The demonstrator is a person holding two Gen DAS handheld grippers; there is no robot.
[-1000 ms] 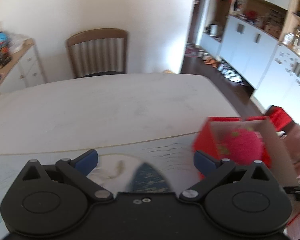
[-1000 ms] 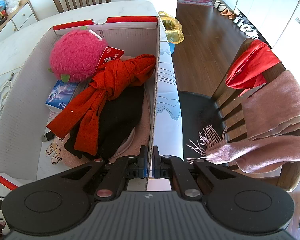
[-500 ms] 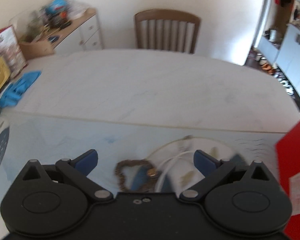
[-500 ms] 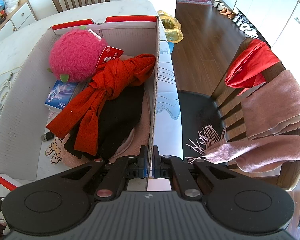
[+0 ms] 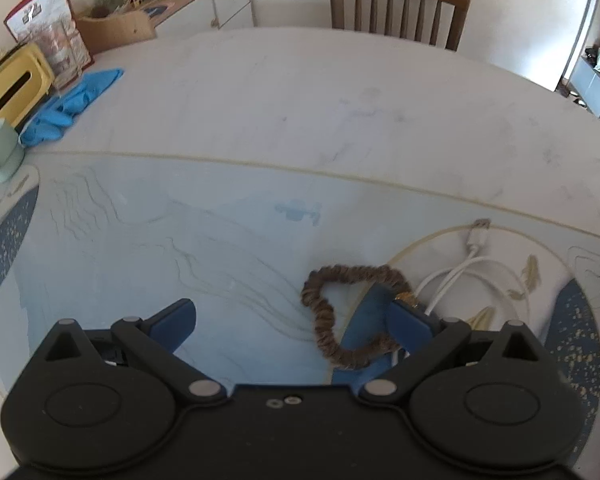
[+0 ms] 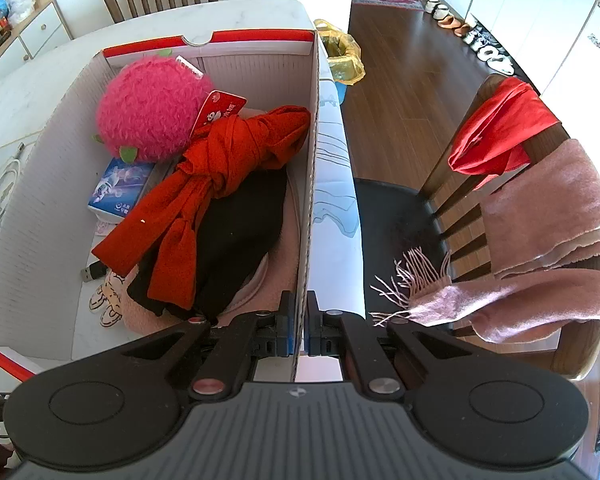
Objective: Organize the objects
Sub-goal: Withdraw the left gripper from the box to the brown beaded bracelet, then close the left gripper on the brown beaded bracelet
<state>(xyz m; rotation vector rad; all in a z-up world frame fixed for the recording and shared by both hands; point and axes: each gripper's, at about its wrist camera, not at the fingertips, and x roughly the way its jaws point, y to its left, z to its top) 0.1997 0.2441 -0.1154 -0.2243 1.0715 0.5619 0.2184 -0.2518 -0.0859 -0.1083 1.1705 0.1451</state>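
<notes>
Poses — your left gripper (image 5: 292, 316) tilts down over the brown scrunchie (image 5: 352, 312), fingers apart | your right gripper (image 6: 298, 332) points steeply down — fingers clamped on the box wall (image 6: 310, 184).

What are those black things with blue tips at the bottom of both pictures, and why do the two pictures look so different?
They are two grabbing tools, one in each of a person's hands. Each carries a little camera looking along its fingers, so you get one picture per hand.

The left gripper is open, low over a blue patterned table mat. A brown hair scrunchie lies there beside a white charging cable. One blue finger sits over the scrunchie's loop, but nothing is held yet.

The right gripper is pinched shut on the side wall of a cardboard box. Inside are a fluffy pink toy, a red scarf and some dark clothing.
</notes>
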